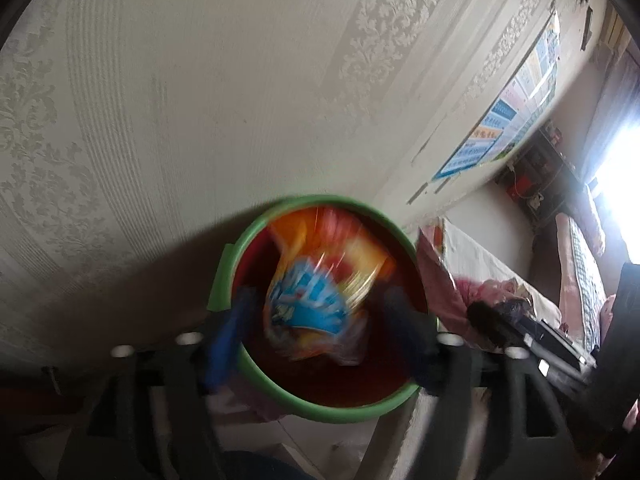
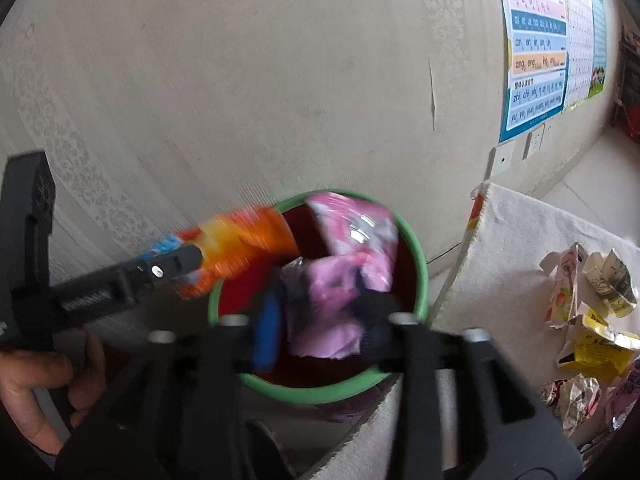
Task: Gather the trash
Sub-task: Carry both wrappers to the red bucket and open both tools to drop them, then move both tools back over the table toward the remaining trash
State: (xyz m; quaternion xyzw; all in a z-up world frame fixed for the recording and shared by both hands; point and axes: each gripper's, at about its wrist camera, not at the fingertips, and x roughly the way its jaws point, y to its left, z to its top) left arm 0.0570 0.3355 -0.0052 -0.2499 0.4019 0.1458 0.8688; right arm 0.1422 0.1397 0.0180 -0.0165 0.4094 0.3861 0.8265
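Both grippers hang over the green-rimmed bin [image 1: 224,276] with the red inside, which stands against the patterned wall [image 1: 160,100].

From the left wrist camera, the left gripper [image 1: 320,312] has its two fingers spread wide. The orange and blue snack wrapper [image 1: 316,276] sits blurred between them over the bin's mouth, and neither pad appears to press on it. At 3 o'clock in this view, the dark tip of the right gripper [image 1: 492,328] reaches in.

The right wrist camera shows what that view hides. The same orange wrapper [image 2: 244,248] is at the bin's [image 2: 416,276] 10 o'clock rim, half outside it, with the left gripper's finger [image 2: 176,264] lying along it. The hand [image 2: 44,384] holding that tool shows at 8 o'clock. The right gripper [image 2: 320,320] has its fingers parted, with a pink wrapper [image 2: 340,280] between them inside the bin. It is too blurred to tell whether a pad still touches it.

Only this view shows the trash left over: crumpled wrappers [image 2: 588,312], yellow, white and silver, lie at 3 to 4 o'clock on a white cloth-covered surface [image 2: 512,240] just beside the bin. A learning poster [image 2: 536,52] hangs on the wall at 1 o'clock.
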